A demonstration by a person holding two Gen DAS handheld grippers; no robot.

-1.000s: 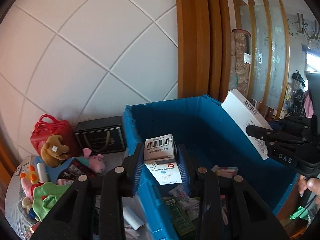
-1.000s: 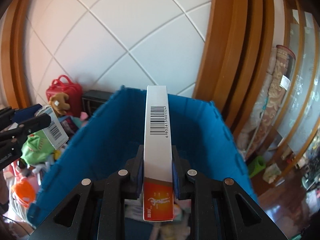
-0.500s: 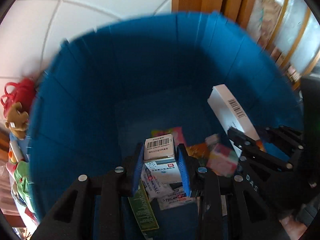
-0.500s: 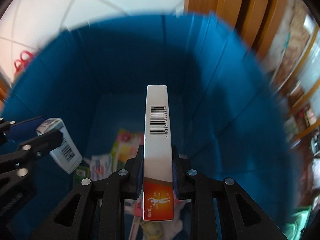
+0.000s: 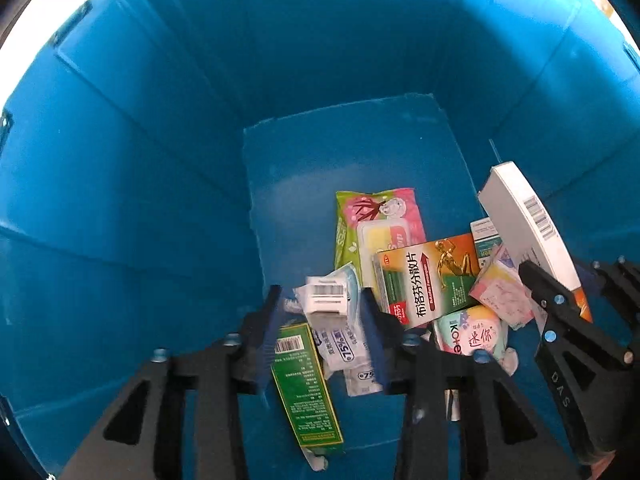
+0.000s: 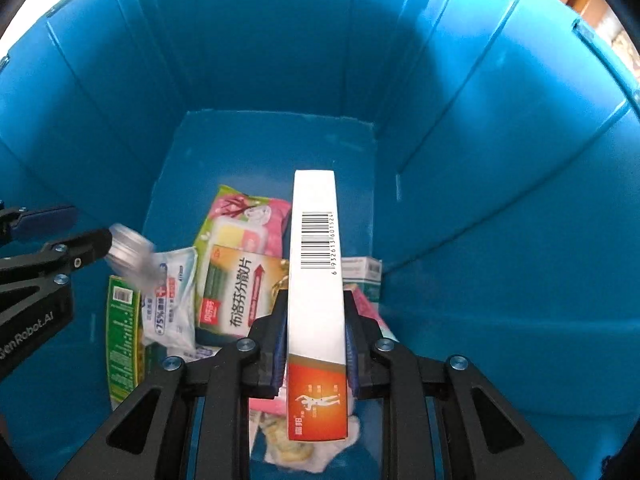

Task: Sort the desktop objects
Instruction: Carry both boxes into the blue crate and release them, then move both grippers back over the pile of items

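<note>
left tool (image 5: 322,320): jaws opening, small box (image 5: 325,300) loose between them
right tool (image 6: 316,344): clamped on long box (image 6: 316,240)
bin (image 5: 160,160): both tools inside

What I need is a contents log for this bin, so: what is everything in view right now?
bin: 1, blue, holds everything
small barcode box: 1, white, loose between the left gripper's fingers
long box: 1, white and orange, in the right gripper
green box: 1, green, bin floor
wipes pack: 1, white-blue, beside green box
floral pack: 1, pink-green, bin floor
medicine box: 1, orange-green, atop the pile
Kotex pack: 1, pastel, below medicine box
left gripper: 1, black, jaws opening
right gripper: 1, black, shut on long box
</note>
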